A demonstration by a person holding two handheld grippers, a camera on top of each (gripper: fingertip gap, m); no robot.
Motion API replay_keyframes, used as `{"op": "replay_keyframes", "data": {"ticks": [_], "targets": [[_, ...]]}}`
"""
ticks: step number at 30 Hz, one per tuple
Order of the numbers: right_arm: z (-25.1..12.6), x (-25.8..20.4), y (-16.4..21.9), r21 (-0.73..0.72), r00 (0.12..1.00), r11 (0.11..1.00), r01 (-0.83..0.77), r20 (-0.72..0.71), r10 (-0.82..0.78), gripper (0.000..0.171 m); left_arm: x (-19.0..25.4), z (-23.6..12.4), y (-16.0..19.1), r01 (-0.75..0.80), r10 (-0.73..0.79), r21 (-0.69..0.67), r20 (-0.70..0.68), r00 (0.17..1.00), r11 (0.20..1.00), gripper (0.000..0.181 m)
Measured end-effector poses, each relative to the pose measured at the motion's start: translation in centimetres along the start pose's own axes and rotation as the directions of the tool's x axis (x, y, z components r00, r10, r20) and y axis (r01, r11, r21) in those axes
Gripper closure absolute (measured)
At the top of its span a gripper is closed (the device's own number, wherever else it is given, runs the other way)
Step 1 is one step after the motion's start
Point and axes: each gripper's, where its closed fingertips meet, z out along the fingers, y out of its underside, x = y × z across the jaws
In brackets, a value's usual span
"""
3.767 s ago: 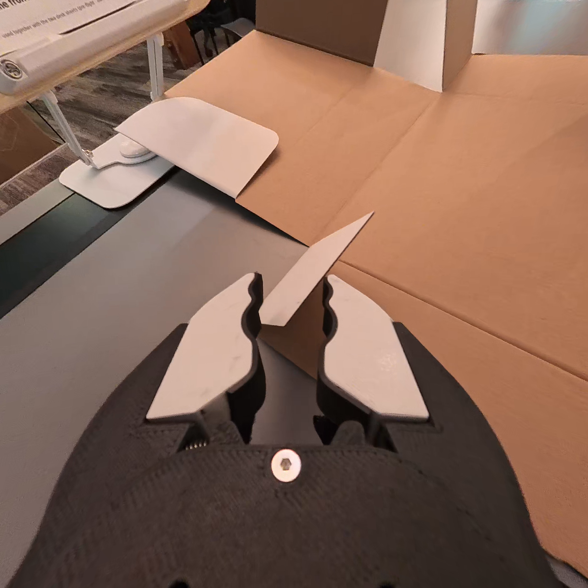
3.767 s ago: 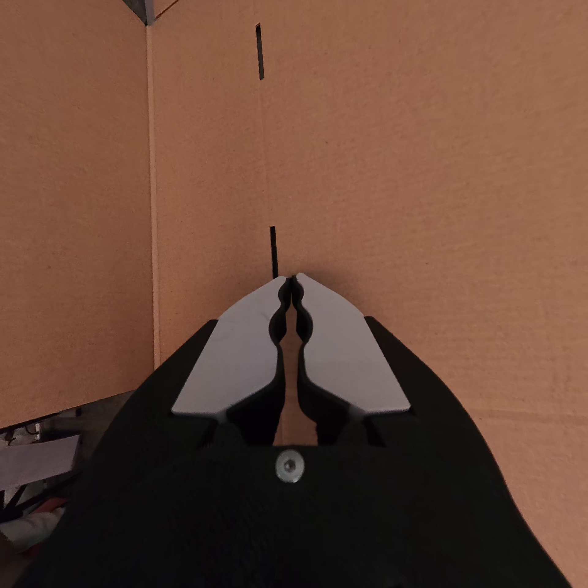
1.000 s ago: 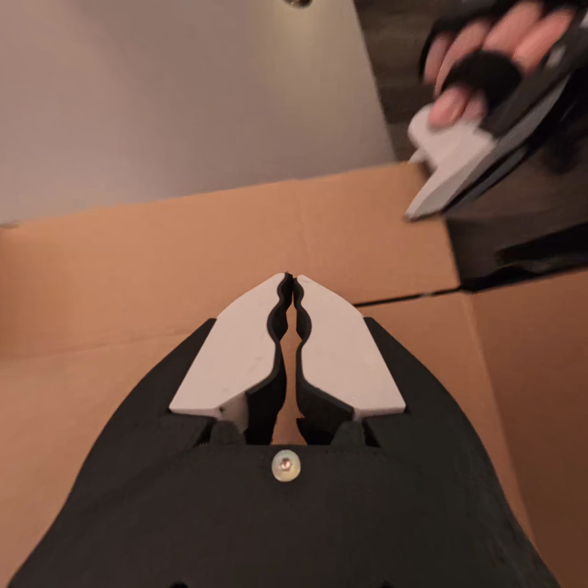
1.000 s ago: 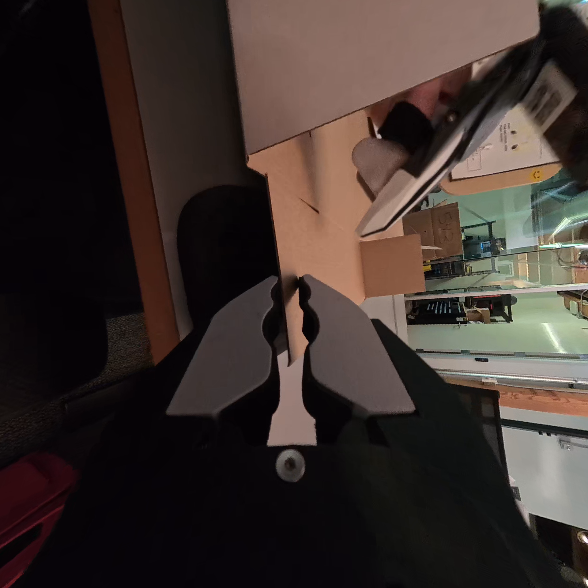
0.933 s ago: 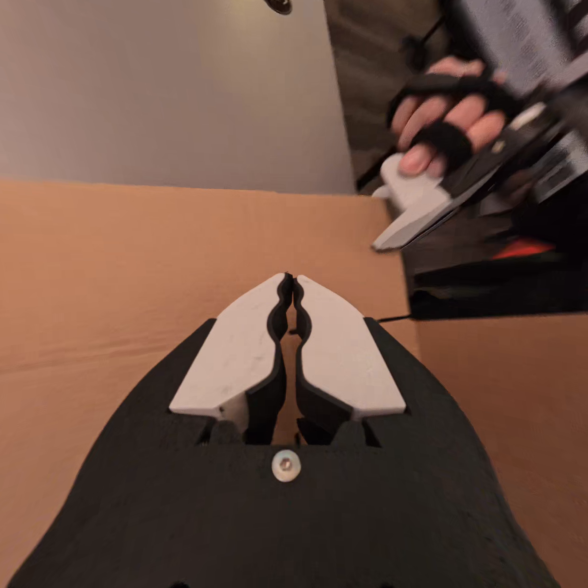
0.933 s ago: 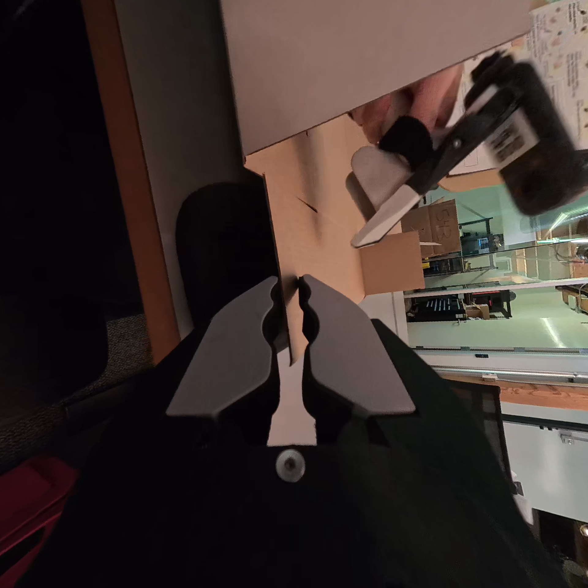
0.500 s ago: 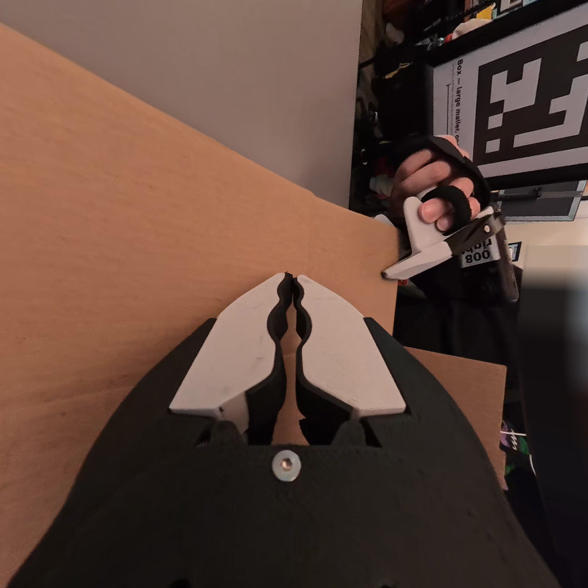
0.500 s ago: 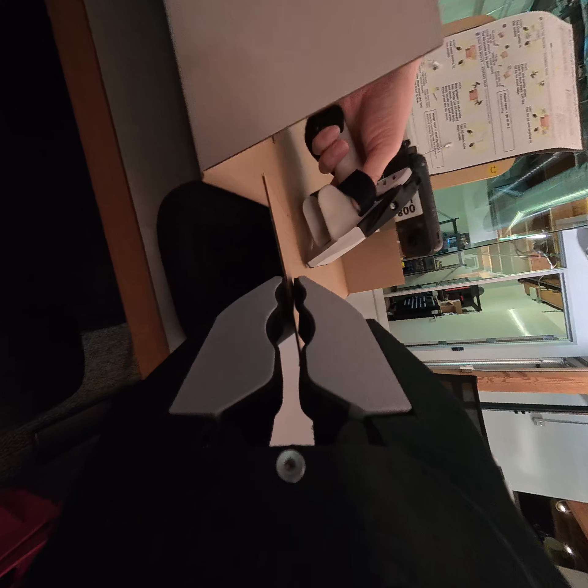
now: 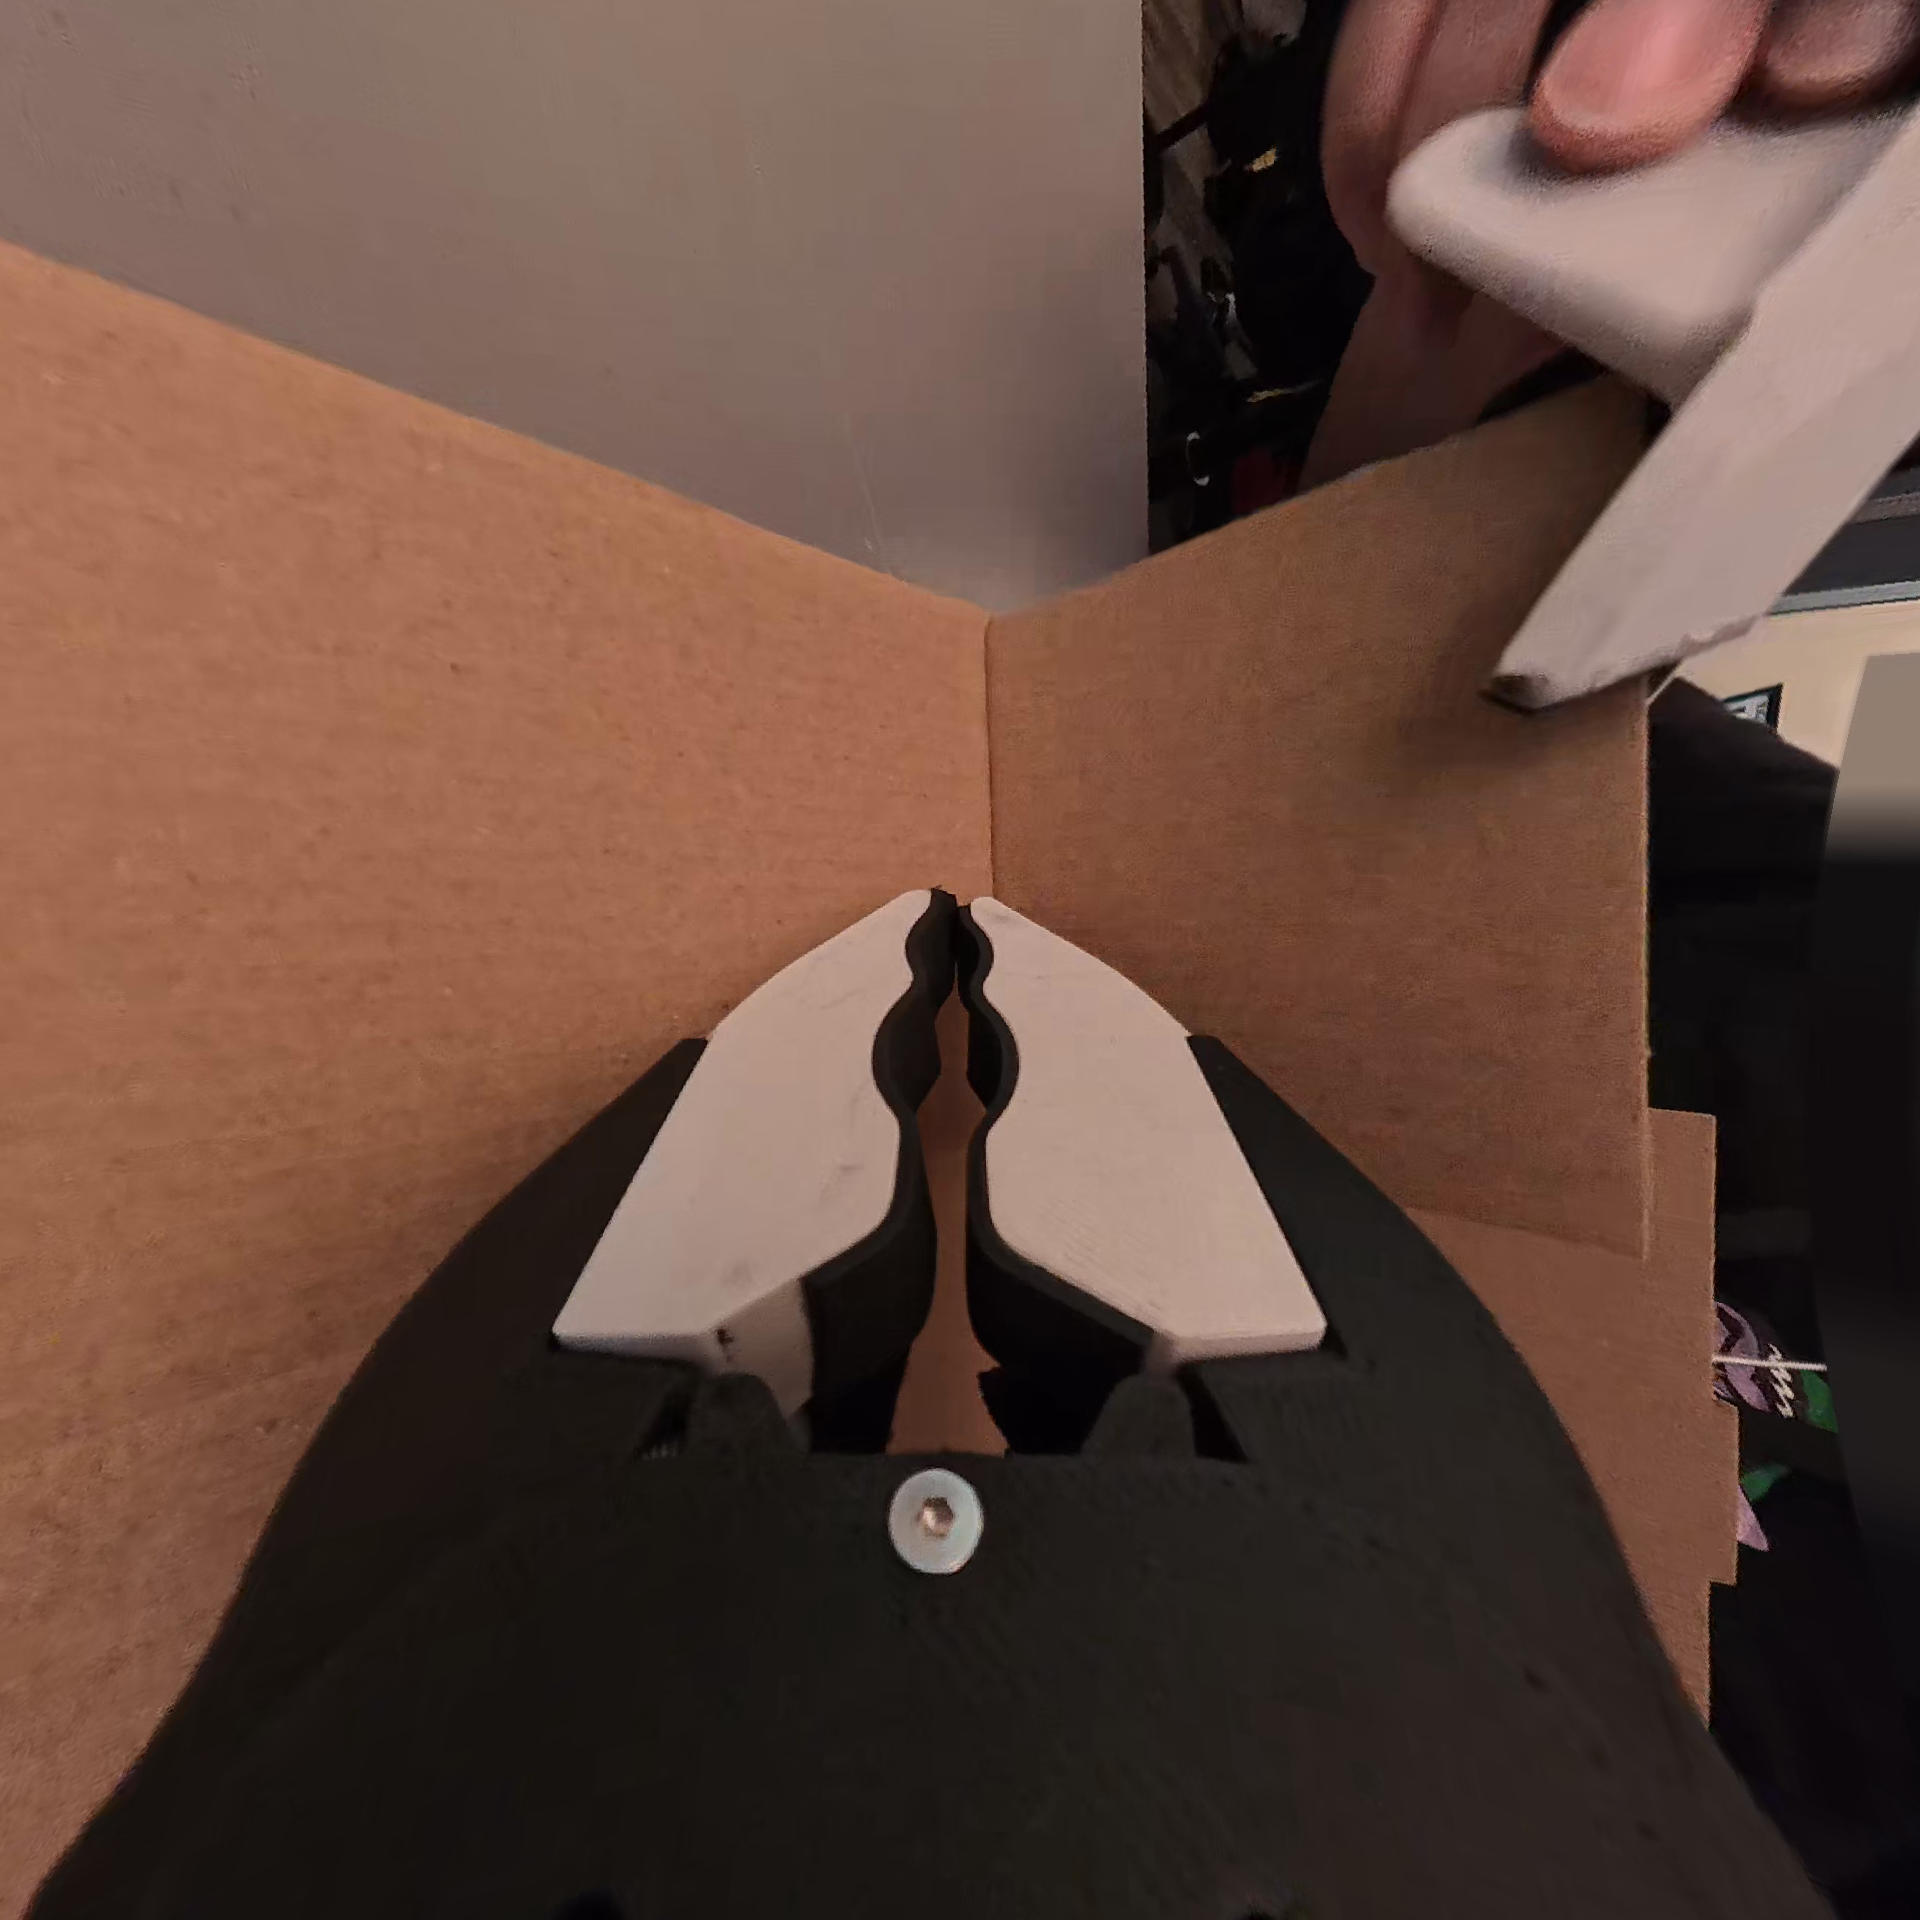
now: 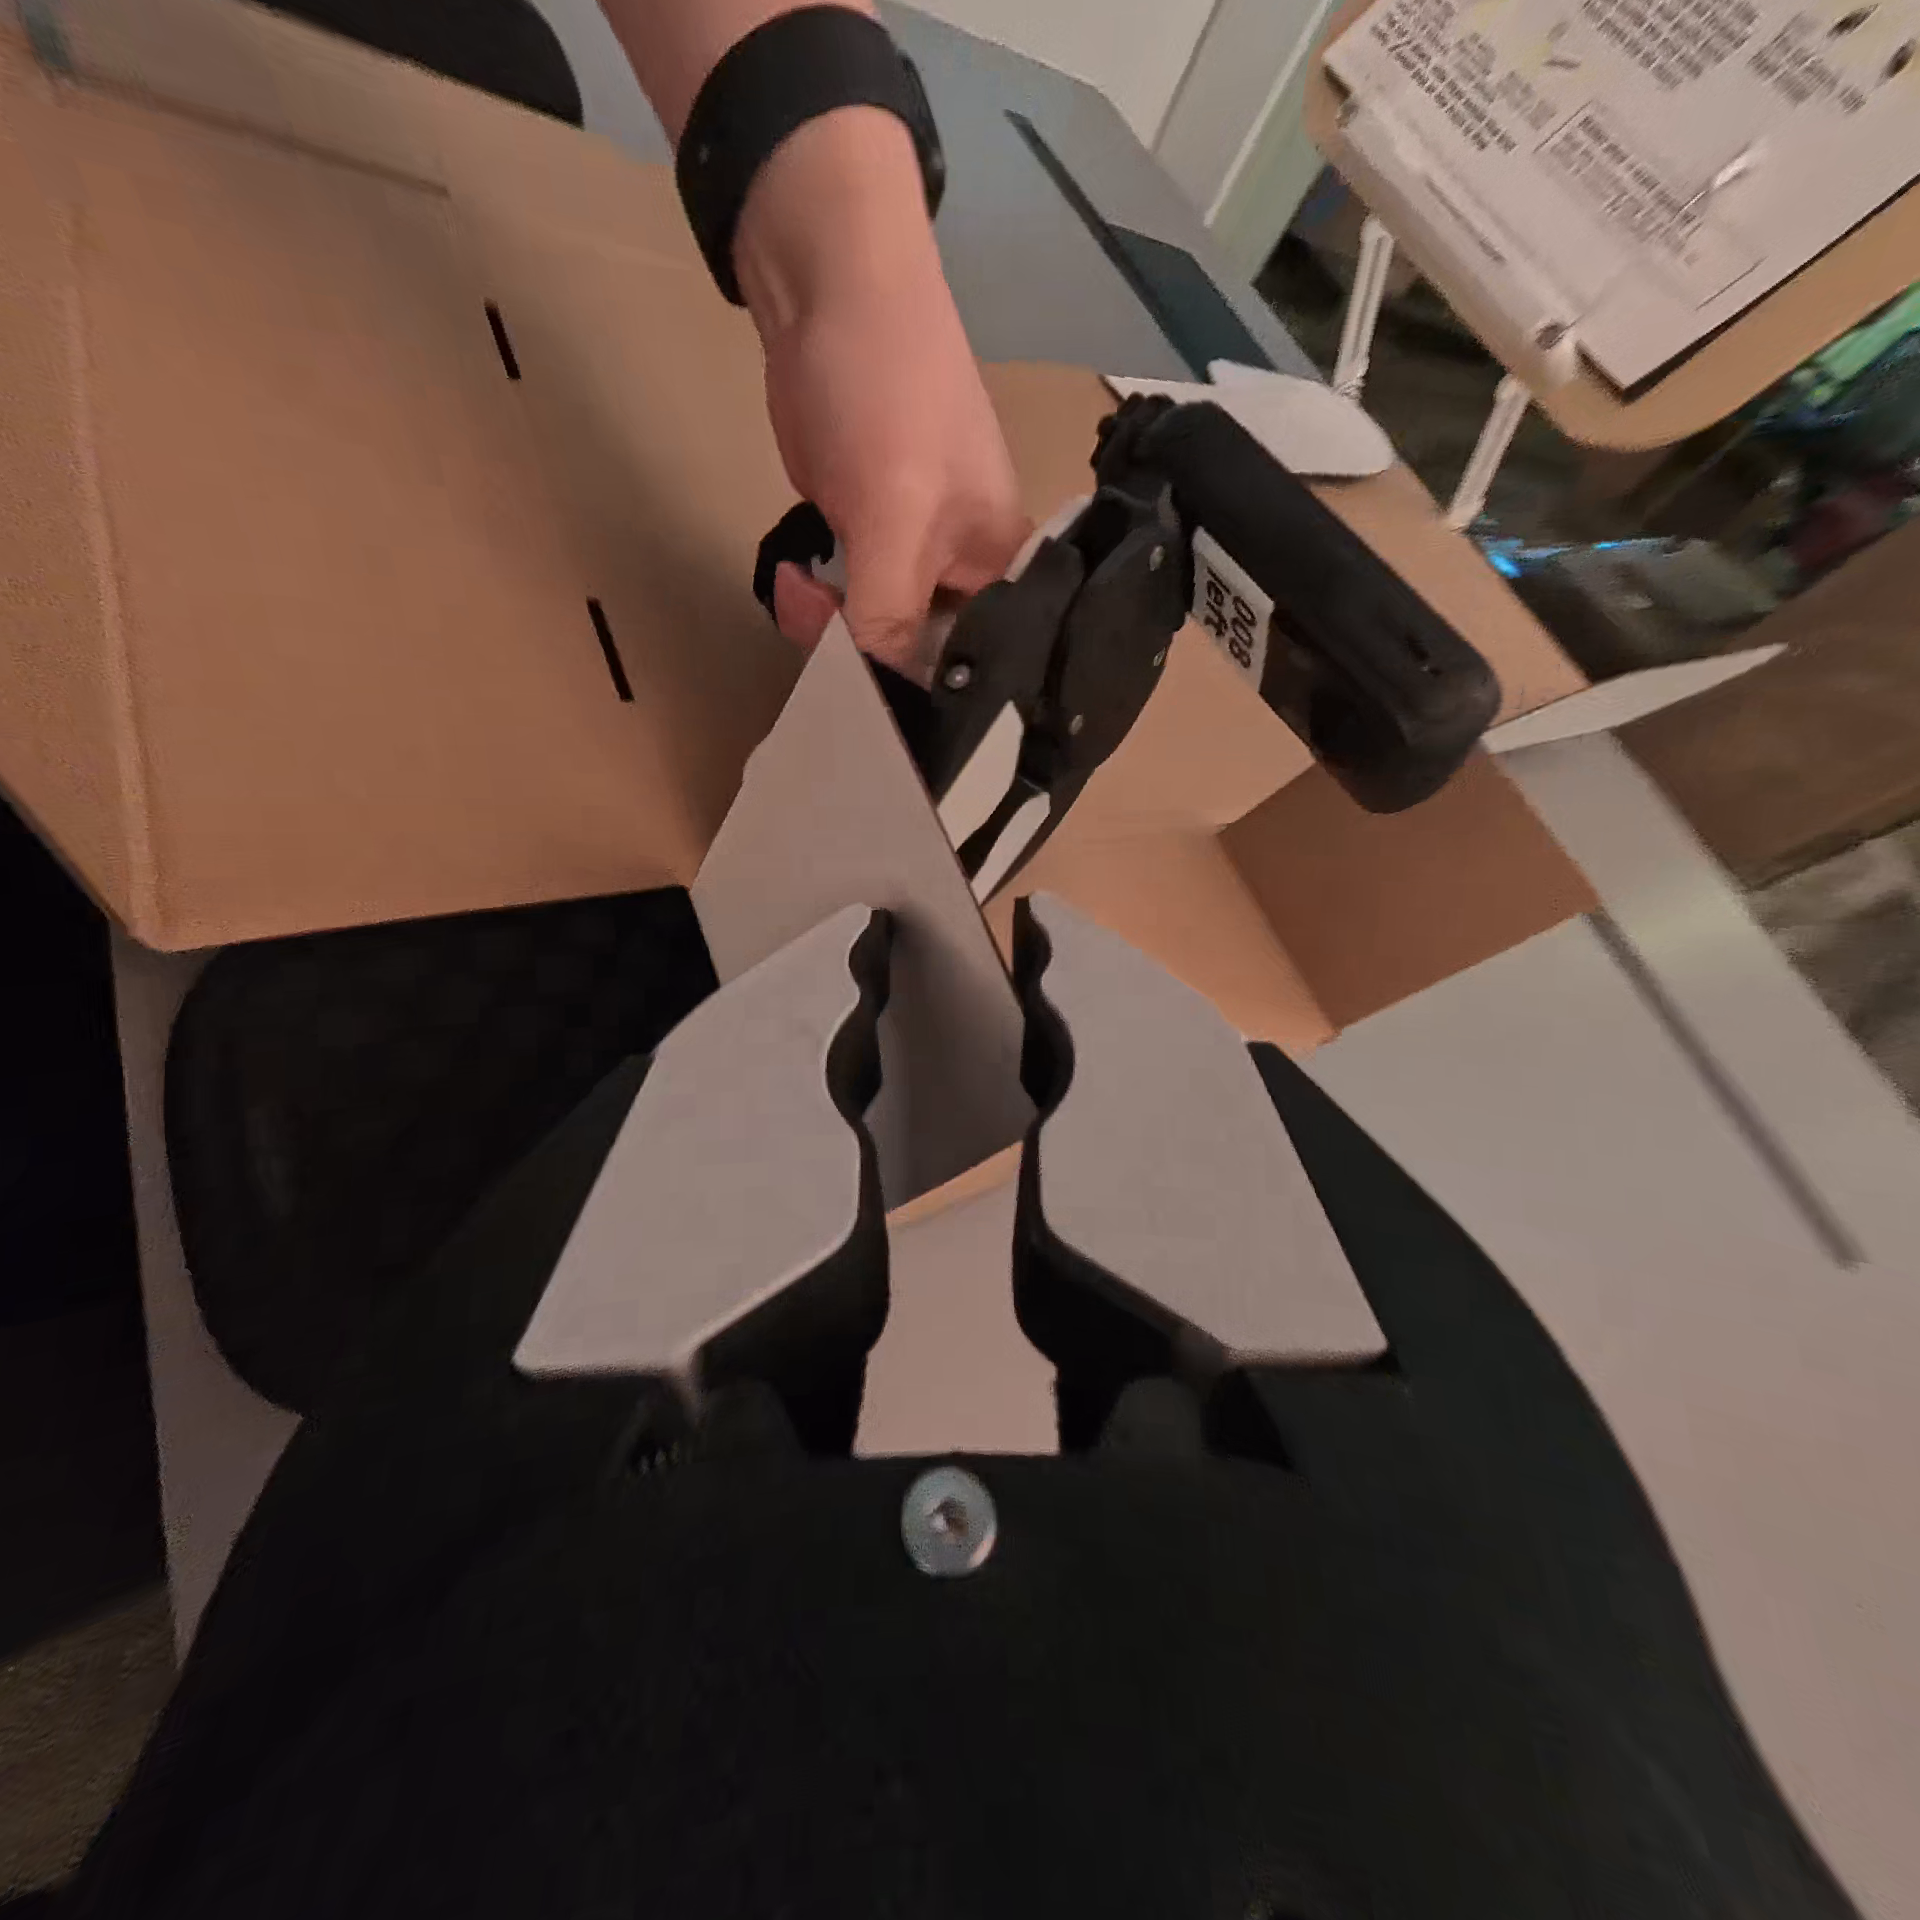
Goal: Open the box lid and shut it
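box lid [image 10: 312, 499] stands open; its side flap [image 10: 852, 862] sits between the right gripper [image 10: 951, 920]'s parted jaws. left gripper [image 9: 954, 906], jaws together, rests against the lid's inner face. best ease off slowly so the flap doesn't snag.

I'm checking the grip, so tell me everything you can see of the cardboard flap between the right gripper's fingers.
The flap is thin, flat cardboard, pale grey on one face and brown on the other. It stands up tilted from the open box, joined to it along a fold. Its free corner sits between the fingers of the right gripper, which are apart. Whether either finger touches it is unclear.
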Motion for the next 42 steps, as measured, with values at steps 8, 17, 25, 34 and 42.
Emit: {"op": "replay_keyframes", "data": {"ticks": [8,17,25,34,42], "targets": [[2.0,2.5,1.2,0.145,0.873,0.876,-0.460,0.251,0.417,0.119,0.1,-0.1,-0.1,0.024,-0.024,0.006,-0.025,0.999,1.000,0.181],[2.8,2.4,2.5,0.027,0.546,0.642,-0.766,0.555,0.628,0.127,-1.1,-1.4,-0.4,0.041,-0.042,0.038,0.025,0.999,0.998,0.181],[4.1,3.1,3.7,-0.086,0.372,0.519,-0.850,0.599,0.709,0.128,-2.0,-4.5,-1.3,0.138,-0.157,0.243,0.059,0.986,0.960,0.181],[5.7,3.8,5.3,-0.141,0.416,0.544,-0.827,0.499,0.761,0.132,2.7,-8.1,-1.2,-0.204,0.129,0.356,0.223,0.966,0.912,0.181],[6.1,3.8,6.5,-0.185,0.433,0.538,-0.822,0.412,0.802,0.133,0.0,-3.7,-2.8,0.028,-0.059,0.323,0.085,0.995,0.946,0.181]]}}
